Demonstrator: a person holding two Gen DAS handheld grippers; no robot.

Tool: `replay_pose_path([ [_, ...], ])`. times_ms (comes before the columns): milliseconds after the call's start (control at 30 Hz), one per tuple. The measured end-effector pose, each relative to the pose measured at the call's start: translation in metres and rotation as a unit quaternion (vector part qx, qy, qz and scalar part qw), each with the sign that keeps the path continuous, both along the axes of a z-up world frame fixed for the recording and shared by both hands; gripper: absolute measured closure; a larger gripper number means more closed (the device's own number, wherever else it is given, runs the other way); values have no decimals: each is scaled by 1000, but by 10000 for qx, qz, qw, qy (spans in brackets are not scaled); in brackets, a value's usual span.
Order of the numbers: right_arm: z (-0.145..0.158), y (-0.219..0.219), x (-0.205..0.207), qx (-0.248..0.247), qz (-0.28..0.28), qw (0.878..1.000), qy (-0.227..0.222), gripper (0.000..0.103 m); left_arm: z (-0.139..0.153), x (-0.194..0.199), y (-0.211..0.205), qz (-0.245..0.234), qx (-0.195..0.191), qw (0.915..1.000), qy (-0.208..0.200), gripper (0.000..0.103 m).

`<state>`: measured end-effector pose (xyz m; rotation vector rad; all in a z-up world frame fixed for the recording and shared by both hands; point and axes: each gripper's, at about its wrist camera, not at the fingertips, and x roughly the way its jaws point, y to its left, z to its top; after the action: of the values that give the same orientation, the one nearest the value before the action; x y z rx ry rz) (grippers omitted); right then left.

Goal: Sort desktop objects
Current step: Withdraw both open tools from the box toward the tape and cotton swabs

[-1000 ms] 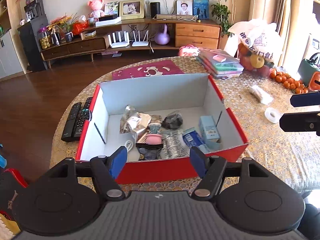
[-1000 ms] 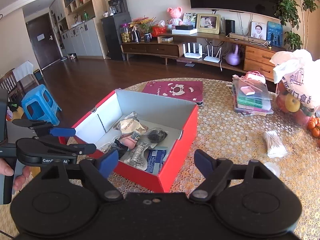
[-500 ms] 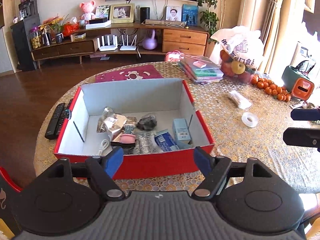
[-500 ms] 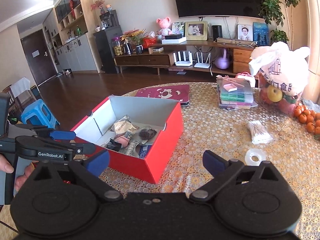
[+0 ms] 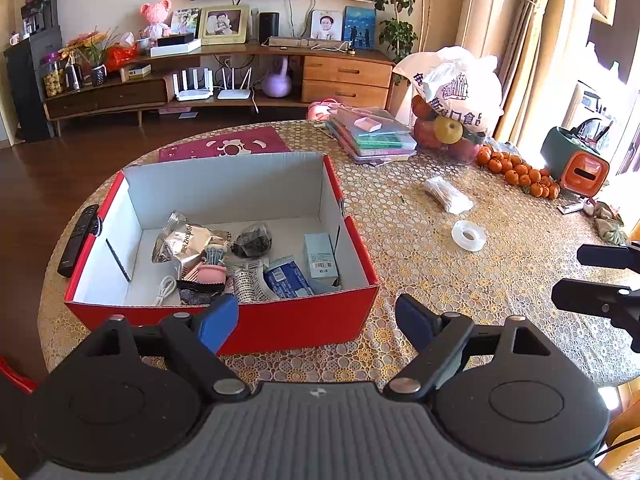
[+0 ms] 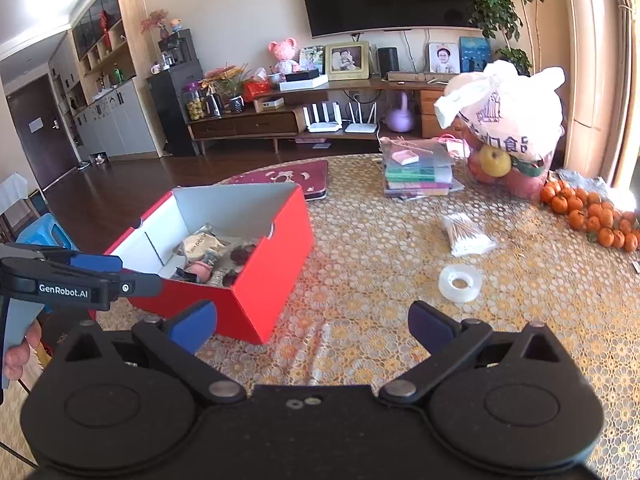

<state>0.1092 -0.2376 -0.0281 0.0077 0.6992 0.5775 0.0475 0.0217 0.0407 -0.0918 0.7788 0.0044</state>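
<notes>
Right wrist view: right gripper (image 6: pixel 312 322), fingers spread and empty, should centre over the tape roll (image 6: pixel 460 282), right of centre; left gripper (image 5: pixel 316 320) is likewise spread.

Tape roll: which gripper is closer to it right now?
Right. The right gripper is open with the tape roll on the table just ahead, slightly to its right. The left gripper is open at the red box, with the roll farther off to its right.

left gripper (image 5: pixel 316 322): swung rightward, red box (image 5: pixel 256 320) now sits left of centre
right gripper (image 6: pixel 312 326): drawn back, tape roll (image 6: pixel 460 282) now ahead
</notes>
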Motion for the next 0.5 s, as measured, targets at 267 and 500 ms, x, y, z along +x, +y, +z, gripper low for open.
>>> replay_pose_path([
  [267,-11,-19,10,-42,-237,9997,51,0,-7,16,-26,-290,-11,9996,-67,1],
  [500,-24,-34,26,-113,-412,9990,125,0,-11,39,-50,-573,-158,9982,-95,1],
])
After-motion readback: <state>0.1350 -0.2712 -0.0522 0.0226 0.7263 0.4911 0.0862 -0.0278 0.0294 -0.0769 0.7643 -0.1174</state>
